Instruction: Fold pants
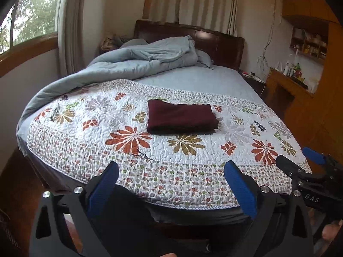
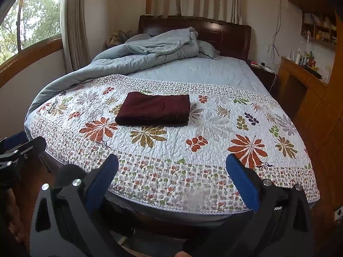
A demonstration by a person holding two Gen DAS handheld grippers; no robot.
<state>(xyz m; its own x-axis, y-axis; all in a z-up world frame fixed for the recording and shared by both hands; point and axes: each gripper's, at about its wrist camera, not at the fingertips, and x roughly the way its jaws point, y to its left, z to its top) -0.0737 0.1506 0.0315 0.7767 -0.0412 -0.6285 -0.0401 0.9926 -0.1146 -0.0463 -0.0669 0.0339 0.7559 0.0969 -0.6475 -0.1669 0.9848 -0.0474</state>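
I counted one pair of maroon pants [image 1: 181,118], folded into a single flat rectangle on one floral quilt [image 1: 133,150]. There was one bed, with one dark wooden headboard [image 1: 218,45] and one rumpled grey-blue duvet [image 1: 137,64] heaped toward it. I had two grippers in view: my left gripper [image 1: 171,184] and my right gripper [image 2: 171,180], each with two blue-padded fingers spread wide and nothing between them, so four pads in all. I saw one window [image 2: 27,21], two sets of curtains, one beside it and one behind the headboard, and one wooden desk [image 2: 300,75] whose small clutter I could not count
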